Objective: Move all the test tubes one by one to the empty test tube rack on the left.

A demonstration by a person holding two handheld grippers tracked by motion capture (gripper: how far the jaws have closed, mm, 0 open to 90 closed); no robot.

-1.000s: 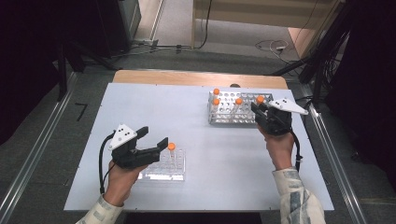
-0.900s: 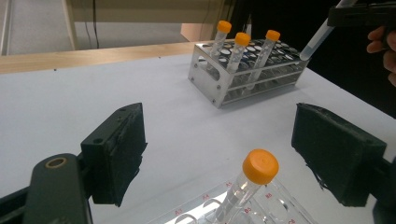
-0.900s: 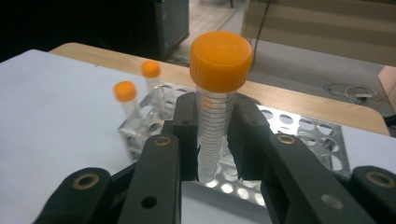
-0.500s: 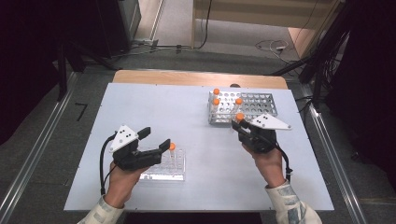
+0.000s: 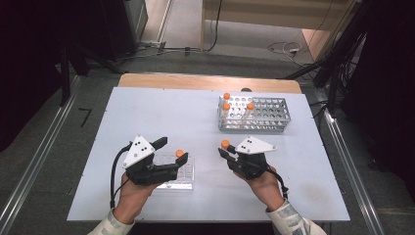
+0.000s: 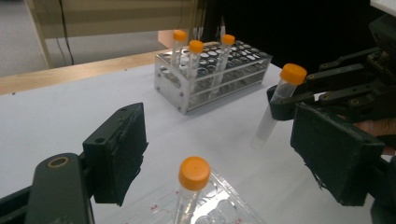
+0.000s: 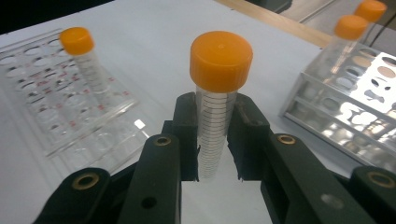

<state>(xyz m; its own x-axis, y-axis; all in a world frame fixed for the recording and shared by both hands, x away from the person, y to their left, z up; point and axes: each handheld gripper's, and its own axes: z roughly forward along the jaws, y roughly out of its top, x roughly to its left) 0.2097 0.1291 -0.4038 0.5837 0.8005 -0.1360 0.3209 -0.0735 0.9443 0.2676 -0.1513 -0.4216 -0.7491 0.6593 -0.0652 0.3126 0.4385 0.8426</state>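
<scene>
1. Riding upright in the right gripper [image 5: 226, 152], the tube [image 7: 215, 116] is pinched partway down its clear body, the orange cap standing free above the pads. Gripped that low and that straight, I'd say it is meant to drop bottom-first into a hole.
2. Both jaws press on opposite sides of the tube, which sits squarely between them in the right gripper view; its lower end hangs clear of the table [image 5: 147, 112].
3. The clear rack [image 5: 188, 177] lies near the person, left of the carried tube, with one capped tube [image 6: 191, 186] already standing in it. That looks like the destination.
4. The left gripper [image 5: 169, 154] sits at that rack with jaws spread, the standing tube between the pads but untouched. Probably it is there to steady the light rack.
5. Farther back, the metal rack [image 5: 274, 120] holds three more tubes, likely the supply.
</scene>
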